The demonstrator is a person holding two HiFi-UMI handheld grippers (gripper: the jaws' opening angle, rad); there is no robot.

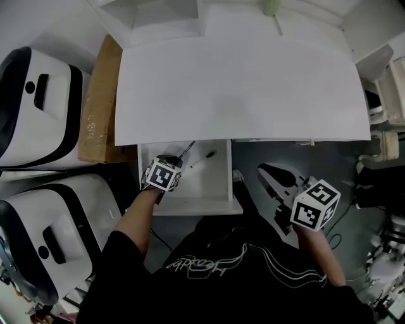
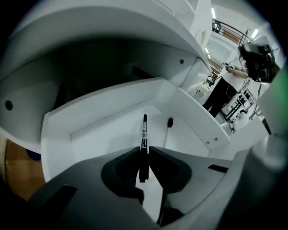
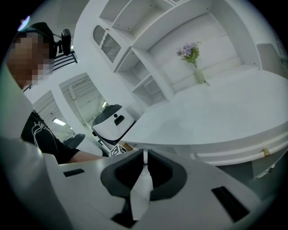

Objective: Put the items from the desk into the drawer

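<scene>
The white drawer (image 1: pixel 218 190) stands pulled out under the desk's (image 1: pixel 240 82) front edge. My left gripper (image 1: pixel 178 159) reaches into it, shut on a black pen (image 1: pixel 187 150). In the left gripper view the pen (image 2: pixel 144 134) sticks out forward from between the closed jaws of that gripper (image 2: pixel 144 151), above the drawer floor (image 2: pixel 112 139). A second black pen (image 1: pixel 204 157) lies on the drawer floor to the right, also visible as the pen (image 2: pixel 168 129) near the drawer's side wall. My right gripper (image 1: pixel 268 173) hangs right of the drawer, below desk level; this gripper (image 3: pixel 145 155) holds nothing, jaws together.
A small vase of purple flowers (image 3: pixel 195 65) stands at the desk's back by the white shelves (image 1: pixel 161 16). Two white-and-black machines (image 1: pixel 38 101) (image 1: pixel 54 234) and a brown board (image 1: pixel 98 101) fill the left side. Equipment clutters the floor at right (image 1: pixel 383 164).
</scene>
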